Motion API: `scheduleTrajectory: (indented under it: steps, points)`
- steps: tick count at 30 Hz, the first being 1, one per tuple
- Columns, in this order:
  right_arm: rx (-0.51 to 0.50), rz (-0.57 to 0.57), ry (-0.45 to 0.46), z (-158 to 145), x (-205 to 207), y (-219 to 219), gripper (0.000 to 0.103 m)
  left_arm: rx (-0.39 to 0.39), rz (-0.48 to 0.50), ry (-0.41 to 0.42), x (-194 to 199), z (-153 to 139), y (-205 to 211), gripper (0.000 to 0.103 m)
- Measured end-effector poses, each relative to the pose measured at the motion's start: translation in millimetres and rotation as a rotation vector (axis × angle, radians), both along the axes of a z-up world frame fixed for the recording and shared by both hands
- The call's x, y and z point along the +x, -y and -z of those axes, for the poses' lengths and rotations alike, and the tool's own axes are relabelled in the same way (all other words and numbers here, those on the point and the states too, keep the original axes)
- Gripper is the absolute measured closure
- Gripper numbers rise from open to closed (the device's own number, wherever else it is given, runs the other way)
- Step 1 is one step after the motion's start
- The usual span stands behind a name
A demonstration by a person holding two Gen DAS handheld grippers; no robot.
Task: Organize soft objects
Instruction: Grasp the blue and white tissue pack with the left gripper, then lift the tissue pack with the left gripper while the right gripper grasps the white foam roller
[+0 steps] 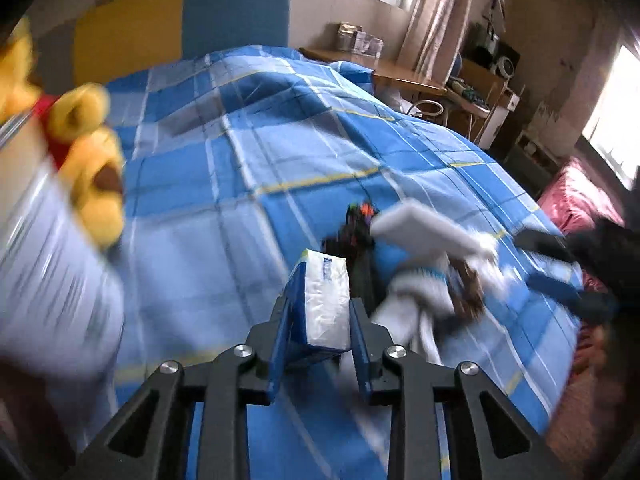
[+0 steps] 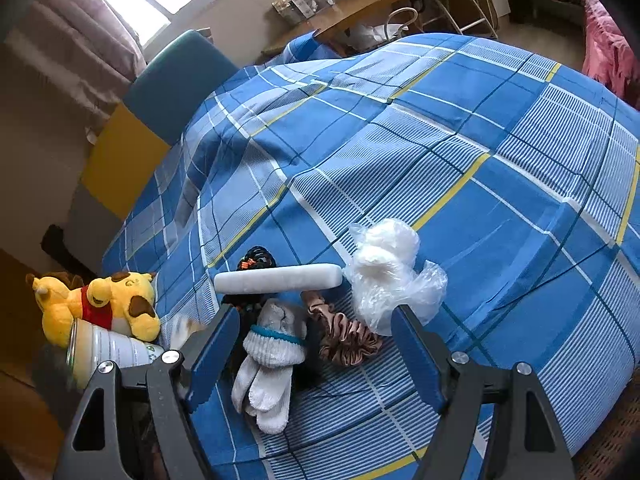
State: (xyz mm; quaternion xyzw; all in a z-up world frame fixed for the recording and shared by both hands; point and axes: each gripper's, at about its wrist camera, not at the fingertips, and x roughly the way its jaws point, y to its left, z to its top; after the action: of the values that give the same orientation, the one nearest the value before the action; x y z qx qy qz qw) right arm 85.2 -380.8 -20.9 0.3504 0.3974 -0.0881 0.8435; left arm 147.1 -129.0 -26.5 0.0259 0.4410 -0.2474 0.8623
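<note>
My left gripper is shut on a blue and white tissue pack, held a little above the checked blue bedspread. Just past it lies a blurred pile: a white foam bar, white gloves and a black bundle. My right gripper stands open over that pile, gripping nothing. Between and beyond its fingers lie the white gloves, a pink scrunchie, the foam bar, the black bundle and a clear plastic bag of white stuffing.
A yellow plush toy lies at the bed's left edge against a white canister. A yellow and blue headboard closes the far end. A wooden desk stands behind the bed, pink bedding at right.
</note>
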Motion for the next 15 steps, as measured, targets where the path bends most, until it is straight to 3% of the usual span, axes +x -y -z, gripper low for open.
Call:
scheduleTrajectory:
  steps: [7,15]
  points:
    - [-0.042,0.007,0.002,-2,-1,0,0.023,-0.009,-0.018,0.031,-74,5,-41,0.077]
    - [-0.143,-0.065,0.013,-8,4,-20,0.023,0.028,-0.037,-0.05,-81,33,-51,0.08]
